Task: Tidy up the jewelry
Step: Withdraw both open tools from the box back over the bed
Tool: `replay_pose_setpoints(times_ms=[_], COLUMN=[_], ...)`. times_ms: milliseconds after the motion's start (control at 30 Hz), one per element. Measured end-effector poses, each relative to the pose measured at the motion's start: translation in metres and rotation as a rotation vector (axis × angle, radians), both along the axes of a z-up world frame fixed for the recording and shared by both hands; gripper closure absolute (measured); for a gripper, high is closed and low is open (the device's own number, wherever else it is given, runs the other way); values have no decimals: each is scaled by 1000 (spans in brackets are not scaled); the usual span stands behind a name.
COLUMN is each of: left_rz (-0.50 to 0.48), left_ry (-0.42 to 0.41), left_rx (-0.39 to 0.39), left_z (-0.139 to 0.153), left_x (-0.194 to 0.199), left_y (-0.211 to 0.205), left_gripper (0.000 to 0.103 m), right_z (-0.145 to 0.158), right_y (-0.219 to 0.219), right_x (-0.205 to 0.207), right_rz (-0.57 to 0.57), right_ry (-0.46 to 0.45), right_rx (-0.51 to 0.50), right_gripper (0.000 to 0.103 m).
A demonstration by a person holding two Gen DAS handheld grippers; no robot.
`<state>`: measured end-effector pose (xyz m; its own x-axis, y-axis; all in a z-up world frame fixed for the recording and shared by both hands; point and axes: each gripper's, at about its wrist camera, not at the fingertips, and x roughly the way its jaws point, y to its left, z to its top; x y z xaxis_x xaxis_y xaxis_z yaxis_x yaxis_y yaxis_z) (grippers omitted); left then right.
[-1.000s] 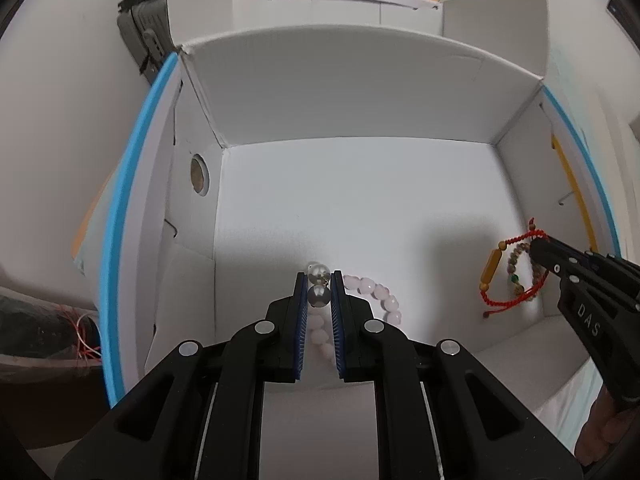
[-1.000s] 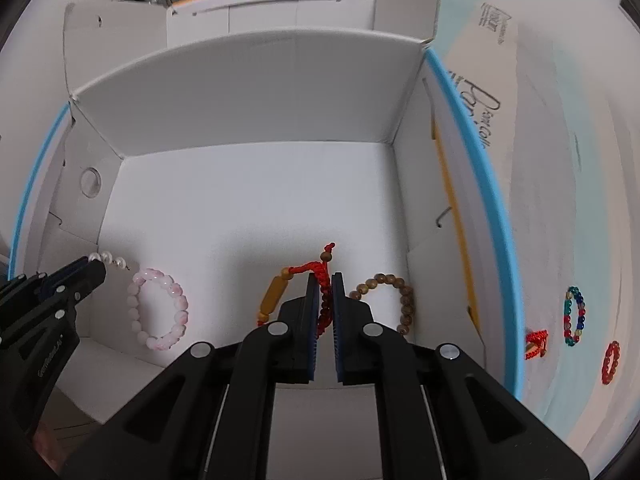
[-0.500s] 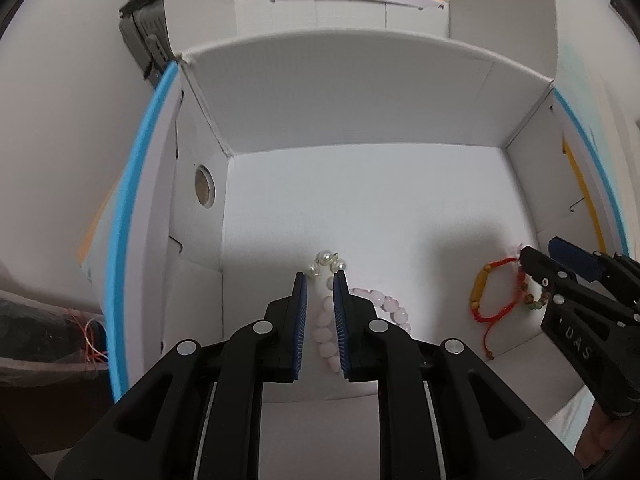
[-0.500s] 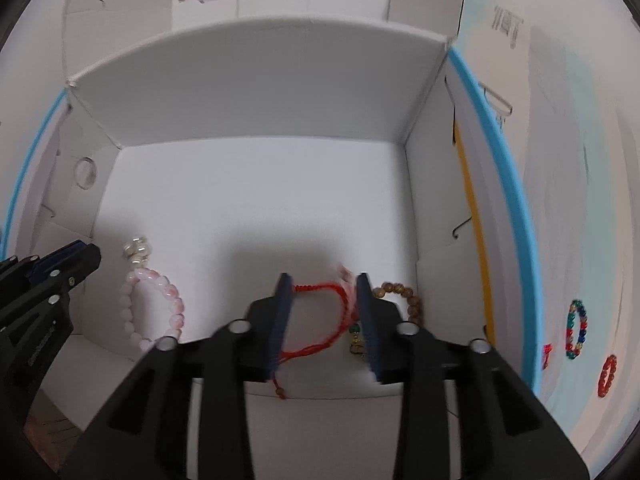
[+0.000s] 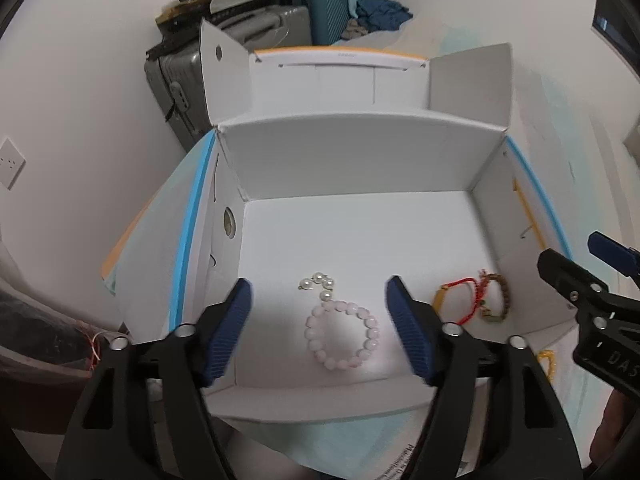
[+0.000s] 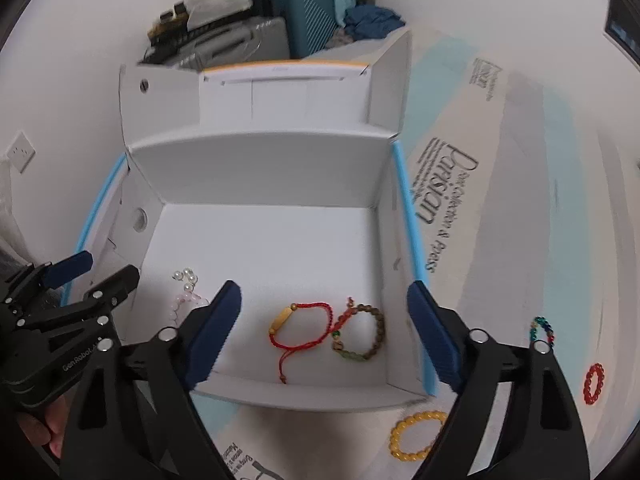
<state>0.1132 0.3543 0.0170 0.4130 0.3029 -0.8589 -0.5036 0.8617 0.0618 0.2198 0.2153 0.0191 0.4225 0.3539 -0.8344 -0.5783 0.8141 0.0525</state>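
A white cardboard box (image 5: 360, 160) stands open below both grippers. On its floor lie a short pearl string (image 5: 316, 281), a pink bead bracelet (image 5: 338, 365), a red cord bracelet (image 6: 296, 346) and a brown bead bracelet (image 6: 378, 324). My left gripper (image 5: 319, 285) hovers above the pearls and pink bracelet, its jaws opening with nothing pinched between them. Over the red and brown bracelets, my right gripper (image 6: 324, 288) is also opening and holds nothing. Each gripper shows in the other's view: the right gripper (image 5: 572, 249) and the left gripper (image 6: 109, 266).
Outside the box on the printed sheet lie a yellow bead bracelet (image 6: 394, 440), a red bead bracelet (image 6: 588, 384) and a multicoloured bracelet (image 6: 540, 320). The box lid (image 5: 340, 80) stands up behind. Suitcases (image 5: 320, 4) are stacked at the back wall.
Both grippers let go, the left of the pearl string and the right of the red cord bracelet. Both spread their jaws wide and rose away from the box floor.
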Motion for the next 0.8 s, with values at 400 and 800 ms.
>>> replay_pose_setpoints(times_ms=[400,800], left_rz=[-51,-152], left_ry=[-78,-114], left_rx=[14,14], left_z=[30,38], left_x=[4,14], left_y=[-43,-108], left_gripper=[6,6], right_z=[27,40], right_y=[-79,-165], right_x=[-12,-11], right_rz=[-66,-192], right_ry=[-57,-105], right_rx=[26,45], right_gripper=[8,8])
